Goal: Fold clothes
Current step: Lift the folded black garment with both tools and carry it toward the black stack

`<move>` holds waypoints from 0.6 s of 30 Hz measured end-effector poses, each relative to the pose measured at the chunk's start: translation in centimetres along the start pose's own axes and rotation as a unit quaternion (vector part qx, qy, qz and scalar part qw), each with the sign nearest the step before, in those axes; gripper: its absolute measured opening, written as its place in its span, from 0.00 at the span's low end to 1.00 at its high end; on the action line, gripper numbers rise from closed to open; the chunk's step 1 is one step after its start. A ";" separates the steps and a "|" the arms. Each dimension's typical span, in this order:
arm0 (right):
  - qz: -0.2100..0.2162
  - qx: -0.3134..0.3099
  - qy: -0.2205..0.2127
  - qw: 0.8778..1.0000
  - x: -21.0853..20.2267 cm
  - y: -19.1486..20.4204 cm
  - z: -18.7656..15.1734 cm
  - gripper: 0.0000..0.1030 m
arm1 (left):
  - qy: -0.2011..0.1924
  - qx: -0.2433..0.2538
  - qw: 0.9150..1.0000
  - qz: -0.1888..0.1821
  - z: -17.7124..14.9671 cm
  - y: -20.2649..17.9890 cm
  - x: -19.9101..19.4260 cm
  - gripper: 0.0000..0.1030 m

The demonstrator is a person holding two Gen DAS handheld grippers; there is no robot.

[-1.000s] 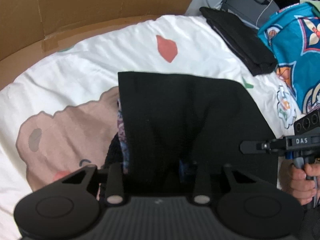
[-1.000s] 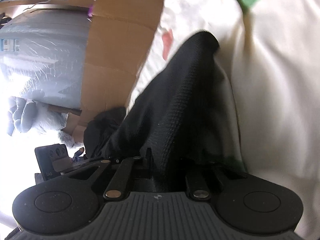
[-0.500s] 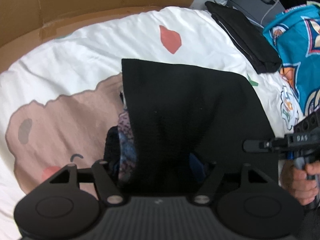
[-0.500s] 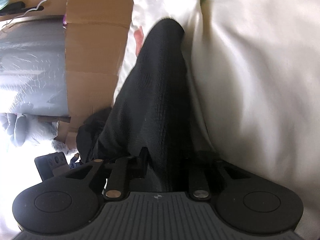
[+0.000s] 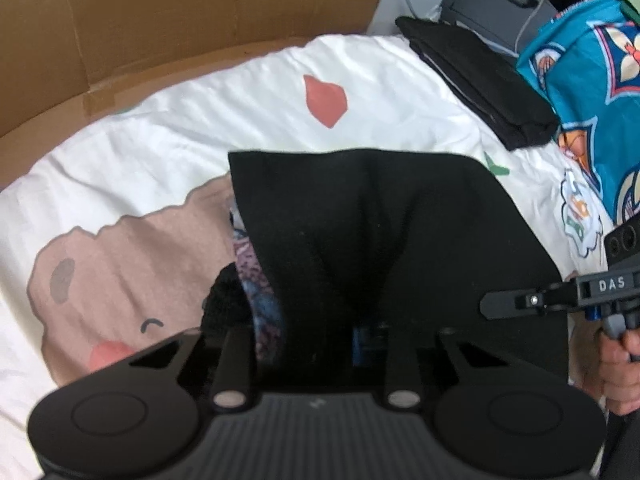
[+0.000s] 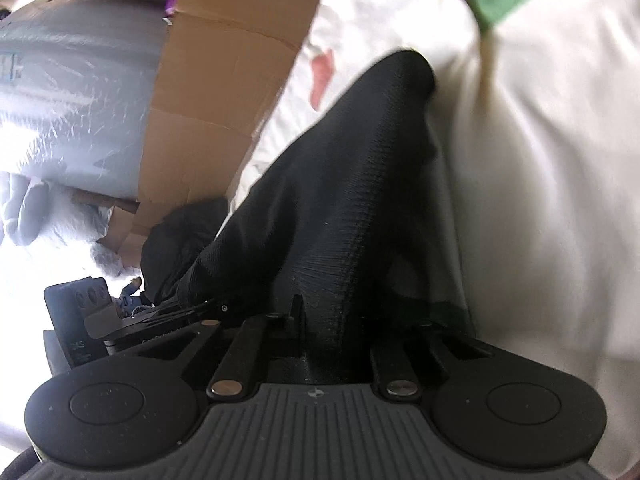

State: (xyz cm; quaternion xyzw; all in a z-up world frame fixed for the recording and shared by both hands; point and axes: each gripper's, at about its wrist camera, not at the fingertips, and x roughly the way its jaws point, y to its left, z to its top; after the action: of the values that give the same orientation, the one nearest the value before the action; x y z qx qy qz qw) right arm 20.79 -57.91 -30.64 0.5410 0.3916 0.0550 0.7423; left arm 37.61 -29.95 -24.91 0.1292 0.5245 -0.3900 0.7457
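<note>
Both tongs have hold of the same black garment [image 5: 380, 240] along its near edge. The left tongs [image 5: 316, 344] are closing, with the cloth bunched between them. The right tongs [image 6: 332, 336] are clamped tight on a gathered ridge of cloth; from the left camera they show at the garment's right edge [image 5: 516, 302], with a hand [image 5: 618, 364] on the grip. The garment hangs off the tongs as a flat dark panel over the middle of the bed [image 5: 240, 92], its far edge straight, something patterned [image 5: 256, 276] peeking out on its left side. So I'd say this one's mid-fold, not laid down or smoothed yet. One folded black piece [image 5: 476, 80] already sits at the bed's far right corner, so that's probably done.
</note>
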 end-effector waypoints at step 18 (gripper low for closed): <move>-0.030 -0.075 -0.066 0.995 -7.4 4.2 2.1 0.08 | -0.073 -0.033 0.996 0.034 1.2 -7.2 -4.4 0.25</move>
State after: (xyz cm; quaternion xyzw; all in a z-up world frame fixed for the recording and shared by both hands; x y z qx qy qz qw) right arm 18.52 -61.54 -22.98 0.4743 0.3522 0.0265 0.8064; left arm 32.60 -33.51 -18.97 0.0936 0.4766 -0.3551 0.7988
